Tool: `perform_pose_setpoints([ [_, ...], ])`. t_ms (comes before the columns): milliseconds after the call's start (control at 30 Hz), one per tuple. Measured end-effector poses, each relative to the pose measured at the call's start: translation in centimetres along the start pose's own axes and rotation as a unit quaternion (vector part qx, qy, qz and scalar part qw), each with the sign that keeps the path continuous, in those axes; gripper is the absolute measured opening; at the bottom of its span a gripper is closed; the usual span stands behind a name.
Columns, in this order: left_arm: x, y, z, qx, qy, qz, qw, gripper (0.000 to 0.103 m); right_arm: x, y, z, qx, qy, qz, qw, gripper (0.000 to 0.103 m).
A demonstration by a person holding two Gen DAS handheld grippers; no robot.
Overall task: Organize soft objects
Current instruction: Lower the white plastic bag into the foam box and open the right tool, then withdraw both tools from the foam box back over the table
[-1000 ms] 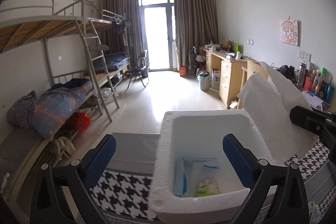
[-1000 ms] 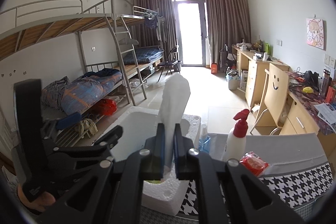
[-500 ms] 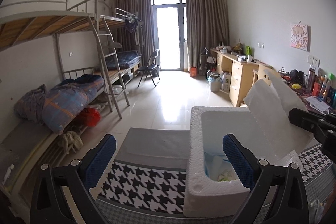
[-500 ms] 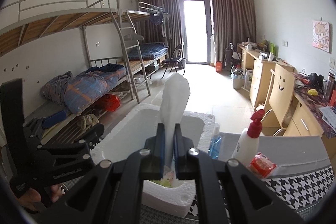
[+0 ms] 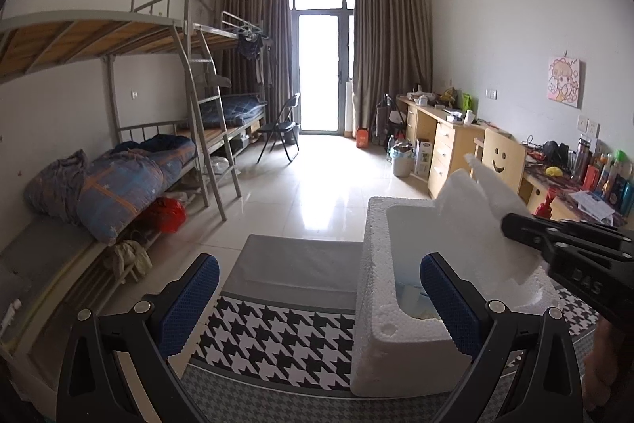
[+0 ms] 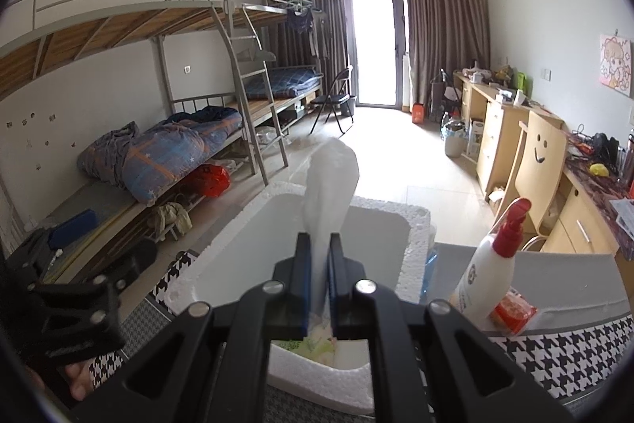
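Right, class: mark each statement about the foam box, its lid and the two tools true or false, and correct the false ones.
1. The right tool is clamped on the white foam lid. True.
2. The left tool holds the foam box. False: its jaws stand open and hold nothing.
3. The foam box is empty. False: packets lie at its bottom.
4. A red-capped pump bottle stands beside the box. True.
5. The box sits on the floor. False: it sits on a houndstooth cloth.
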State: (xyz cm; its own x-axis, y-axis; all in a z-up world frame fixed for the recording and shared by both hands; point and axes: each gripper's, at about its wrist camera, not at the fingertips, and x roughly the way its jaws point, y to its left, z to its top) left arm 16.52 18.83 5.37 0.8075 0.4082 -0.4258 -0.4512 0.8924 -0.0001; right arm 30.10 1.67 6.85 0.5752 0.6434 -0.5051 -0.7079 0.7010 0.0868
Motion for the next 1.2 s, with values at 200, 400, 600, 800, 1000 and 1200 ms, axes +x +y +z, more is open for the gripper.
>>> perform_pose_setpoints([
  [200, -0.4, 0.5, 0.0, -0.003, -0.004, -0.005, 1.0, 0.102, 0.9, 0.0, 0.1, 0.004, 0.012, 0.004, 1.0, 0.01],
  [400, -0.2, 0.7, -0.3, -0.002, -0.002, -0.004, 1.0, 0.102, 1.9, -0.3, 0.0, 0.02, 0.044, 0.02, 0.999, 0.027],
  [600, -0.2, 0.8, -0.4, -0.003, -0.006, -0.005, 1.0, 0.102, 1.4, -0.2, -0.4, 0.019, 0.04, 0.024, 0.999, 0.073],
  [800, -0.4, 0.4, -0.6, 0.002, -0.005, -0.004, 1.0, 0.102, 0.7, -0.7, -0.3, 0.027, 0.036, 0.029, 0.999, 0.074],
  [1000, -1.3, -0.1, -0.4, 0.009, -0.01, -0.002, 0.9999, 0.102, -1.0, -0.5, -0.1, 0.018, 0.014, 0.025, 0.999, 0.074],
  [1200, -2.4, 0.1, -0.1, 0.008, -0.015, 0.001, 0.9998, 0.102, -2.6, -0.8, -0.3, 0.025, -0.011, 0.007, 1.0, 0.075],
])
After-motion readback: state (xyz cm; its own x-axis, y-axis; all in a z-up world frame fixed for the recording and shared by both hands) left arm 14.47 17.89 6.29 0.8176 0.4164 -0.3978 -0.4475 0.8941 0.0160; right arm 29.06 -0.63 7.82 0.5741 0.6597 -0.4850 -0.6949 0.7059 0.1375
